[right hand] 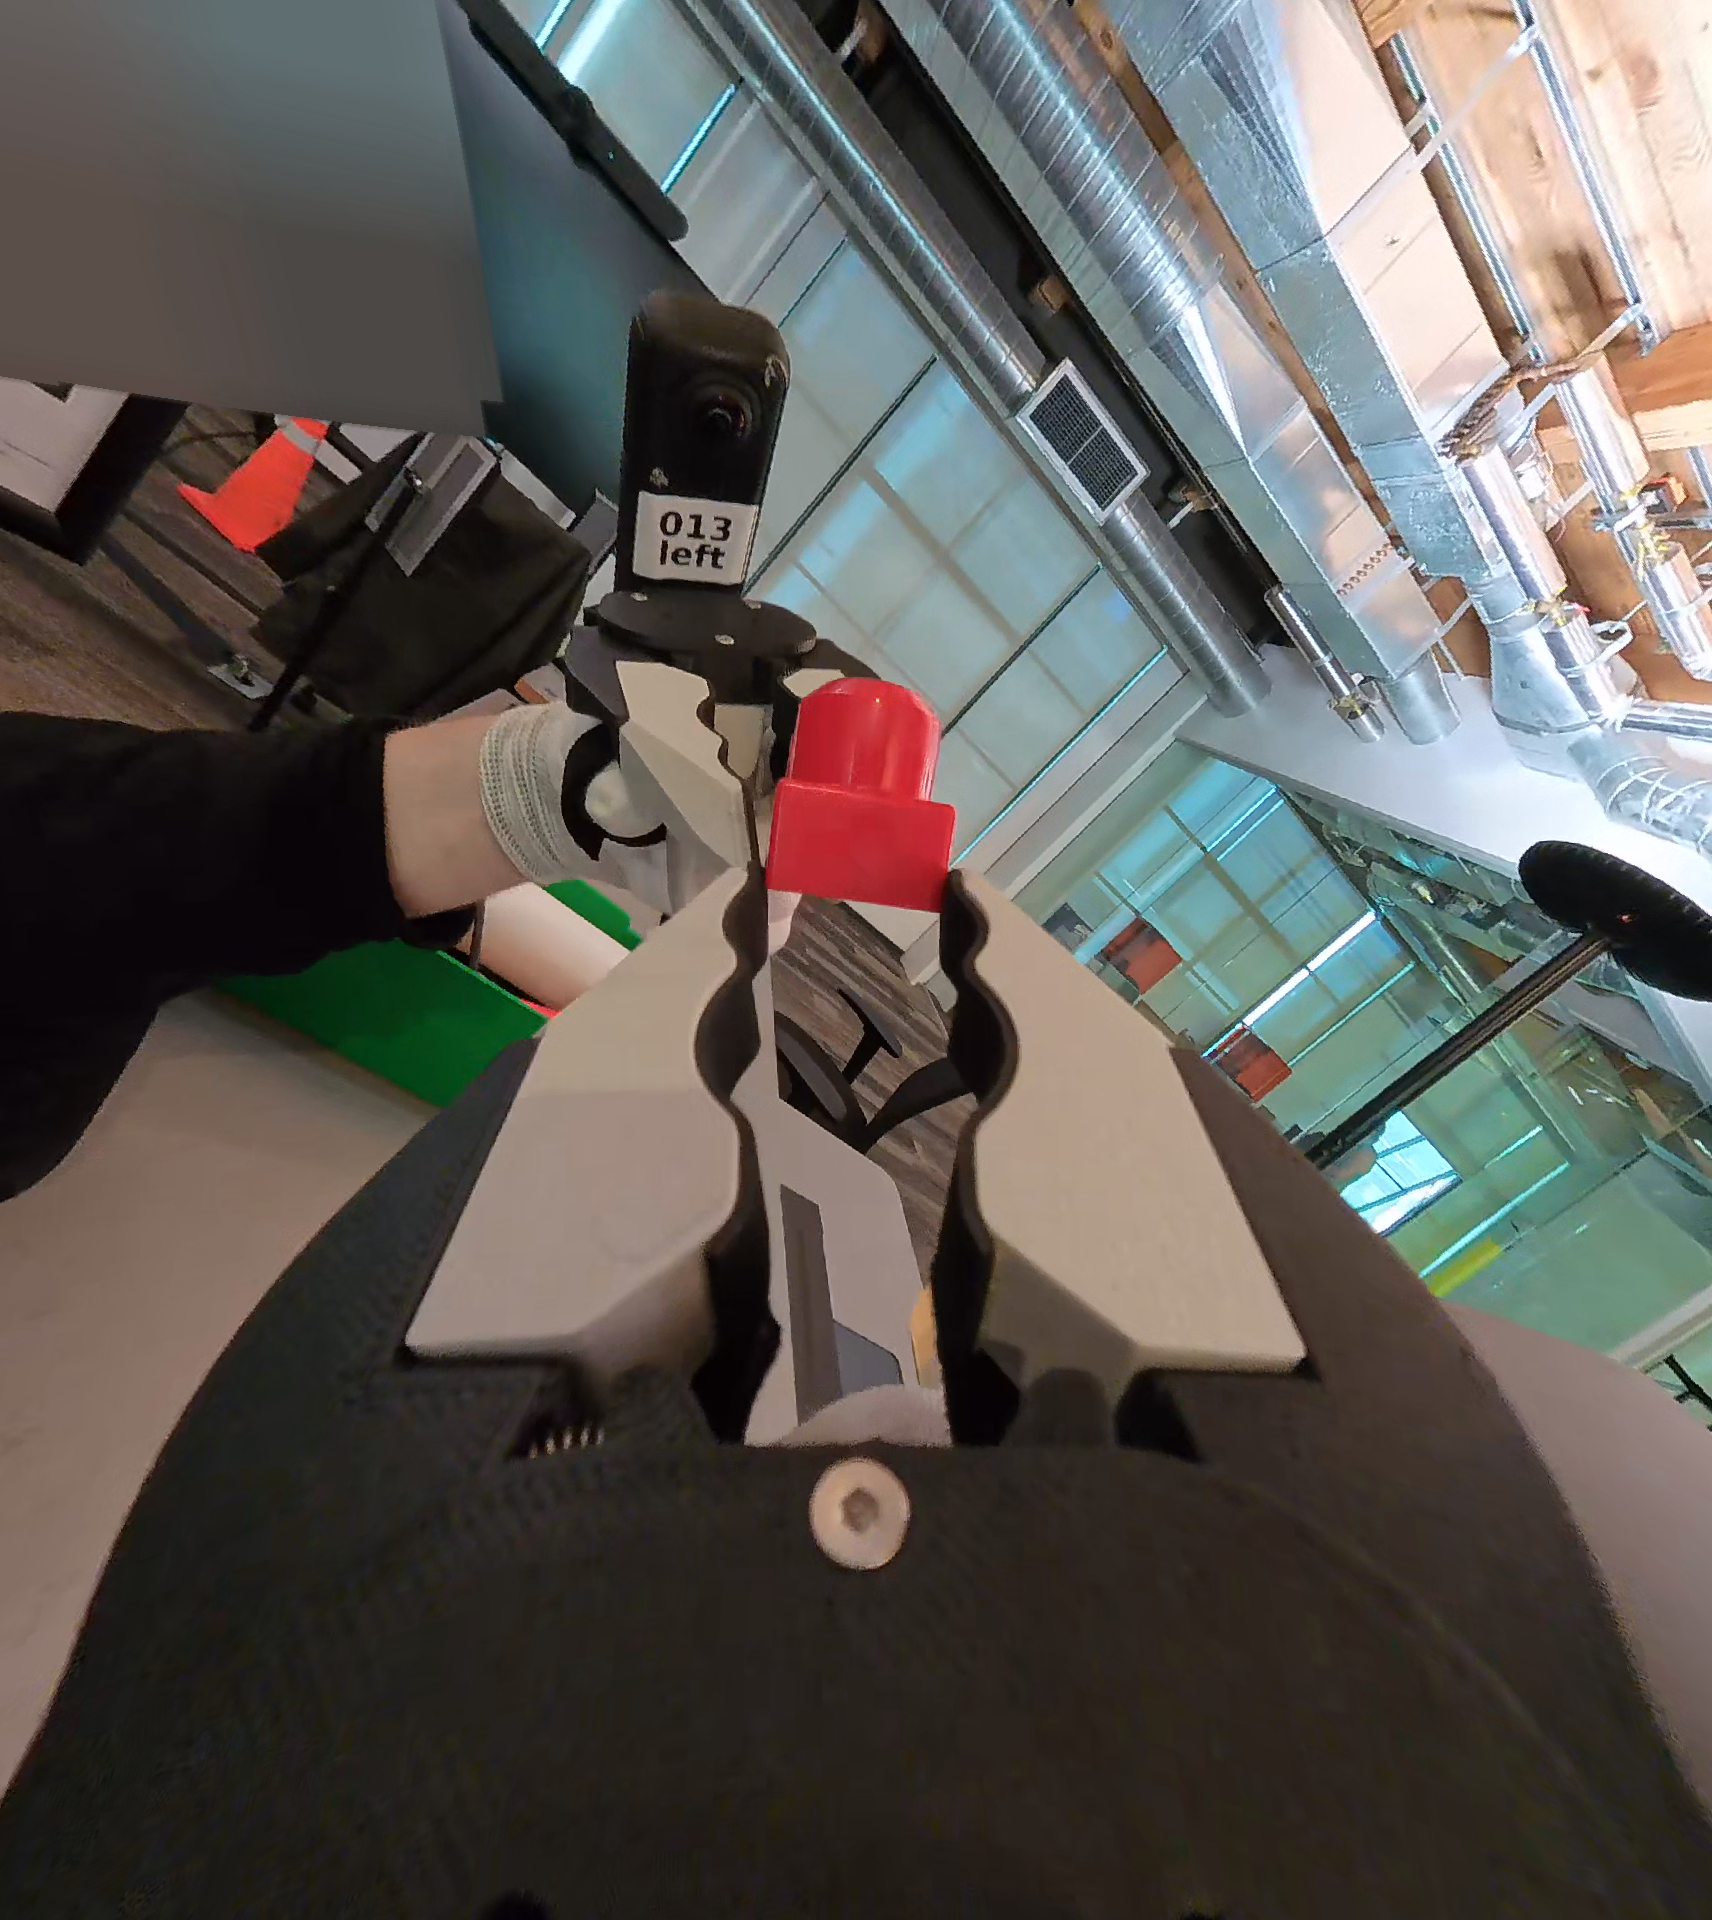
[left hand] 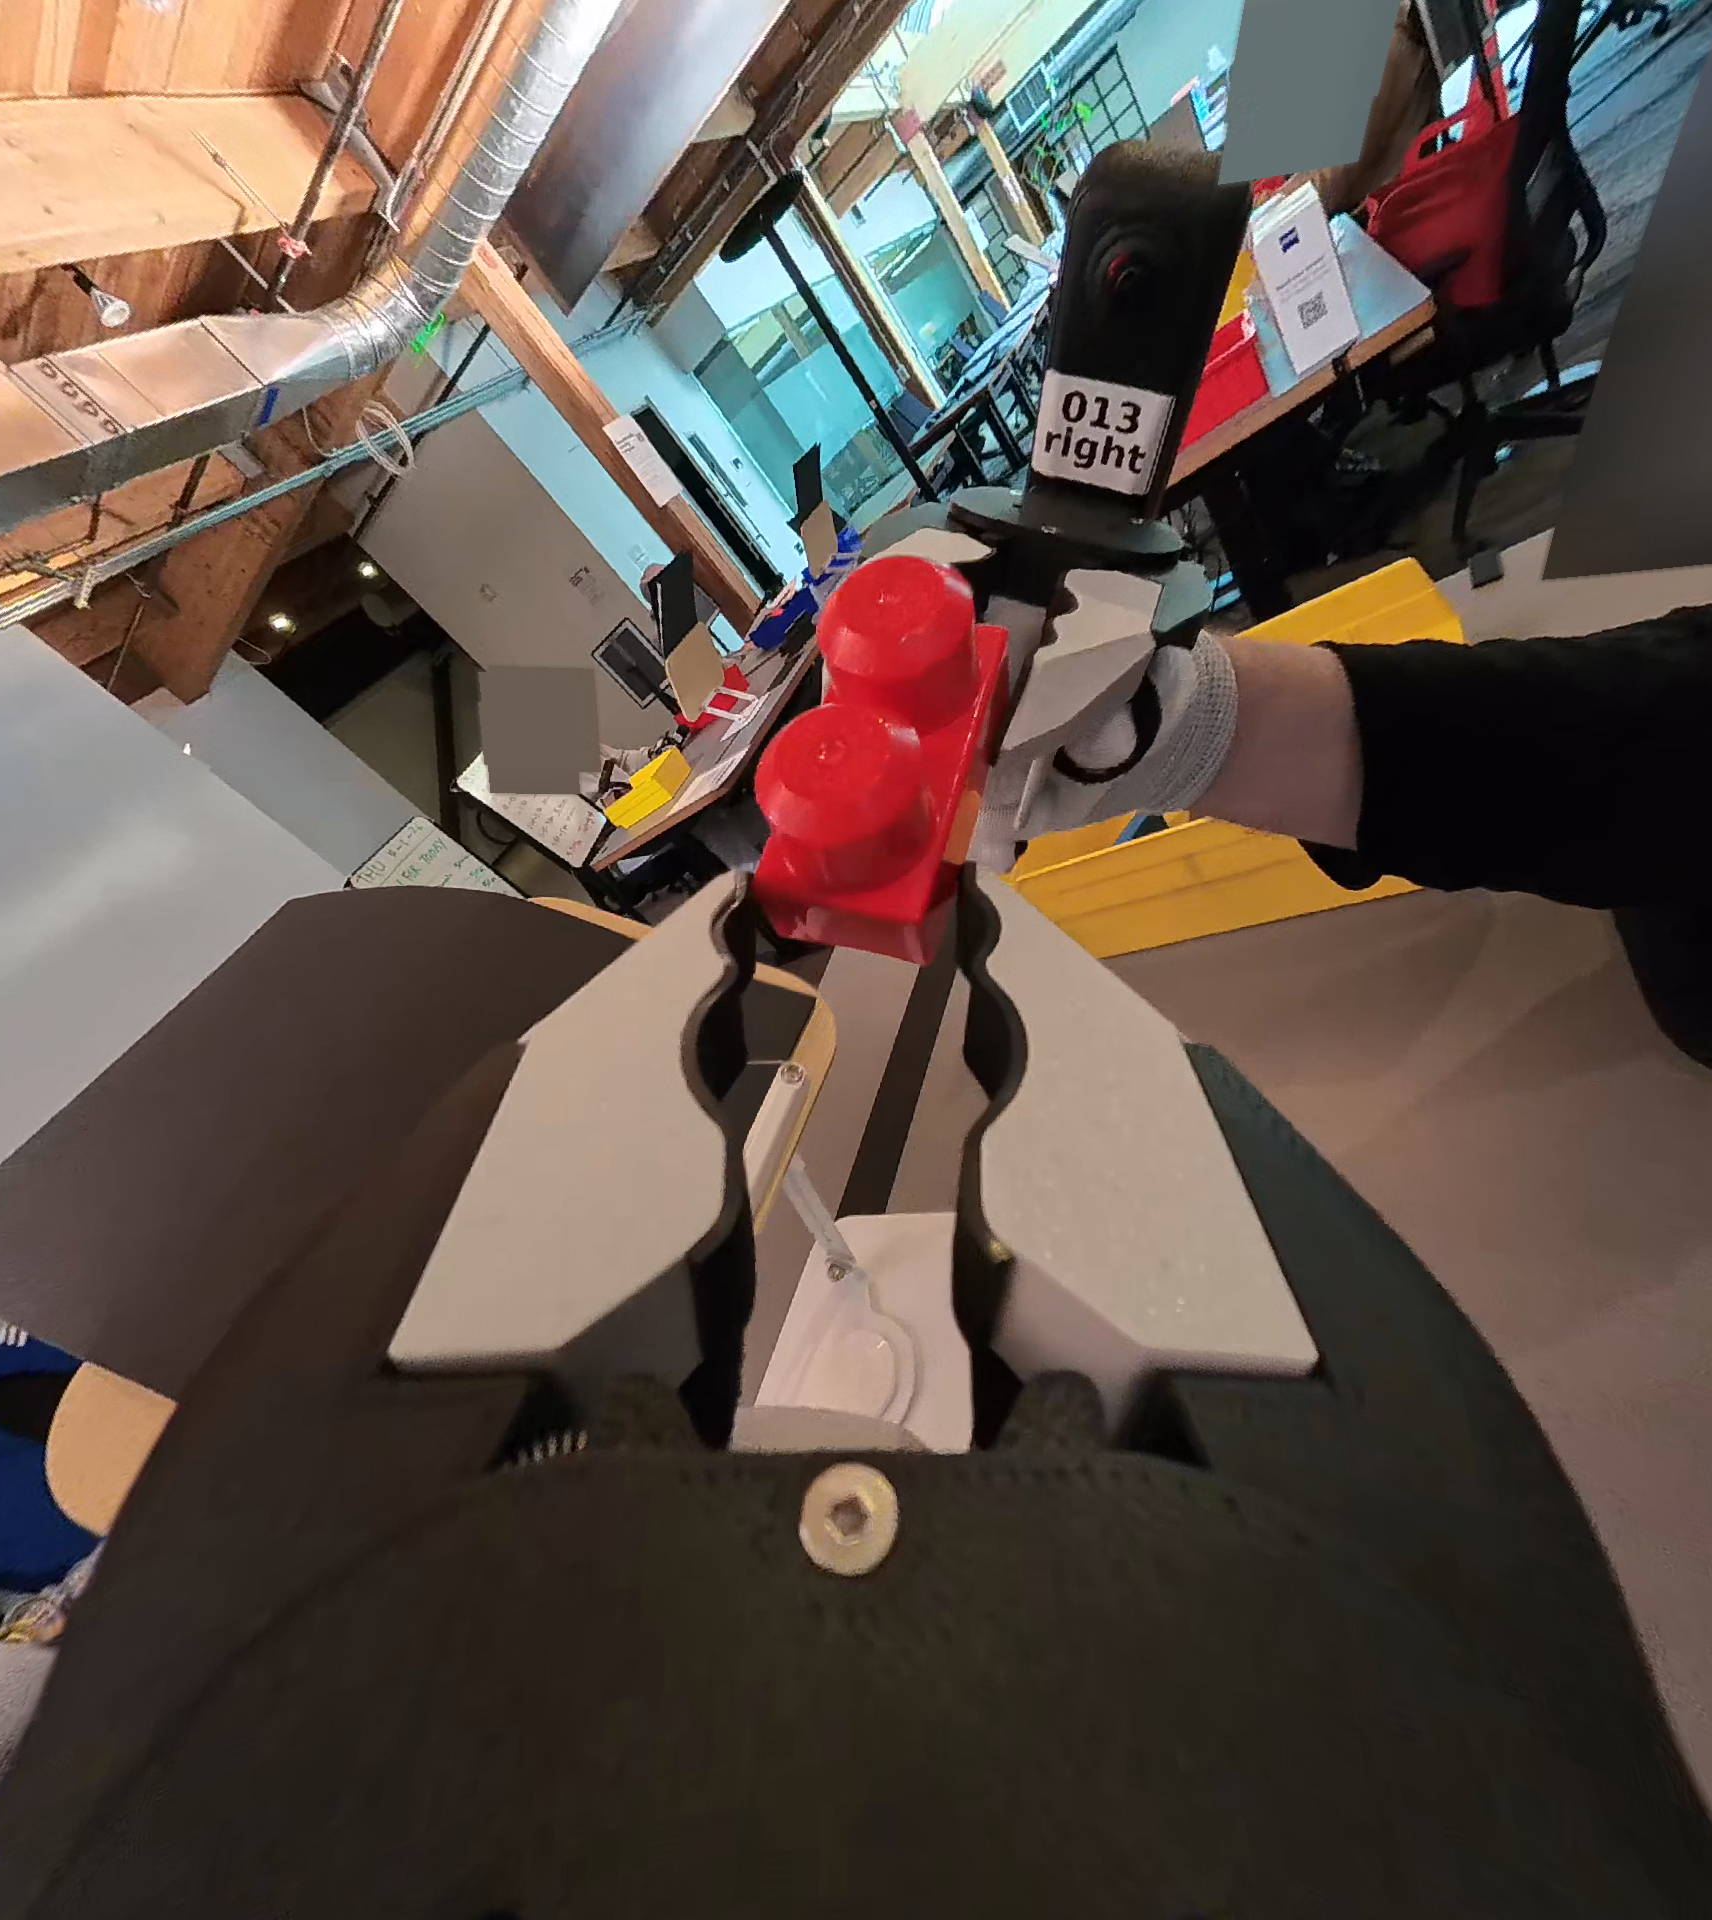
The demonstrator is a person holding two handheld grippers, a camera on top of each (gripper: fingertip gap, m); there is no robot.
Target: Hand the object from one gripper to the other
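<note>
the red block (left hand: 873, 769) sits in the air between both tongs; the left tongs (left hand: 857, 904) pinch its near end with narrow jaws; the right tongs (right hand: 857, 894) grip its other end likewise.

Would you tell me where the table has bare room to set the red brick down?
Bare tabletop lies below the yellow bin and the black sleeve; another patch sits beside the green bin. It is crowded mid-air, where the left gripper and right gripper meet on the red brick.
</note>
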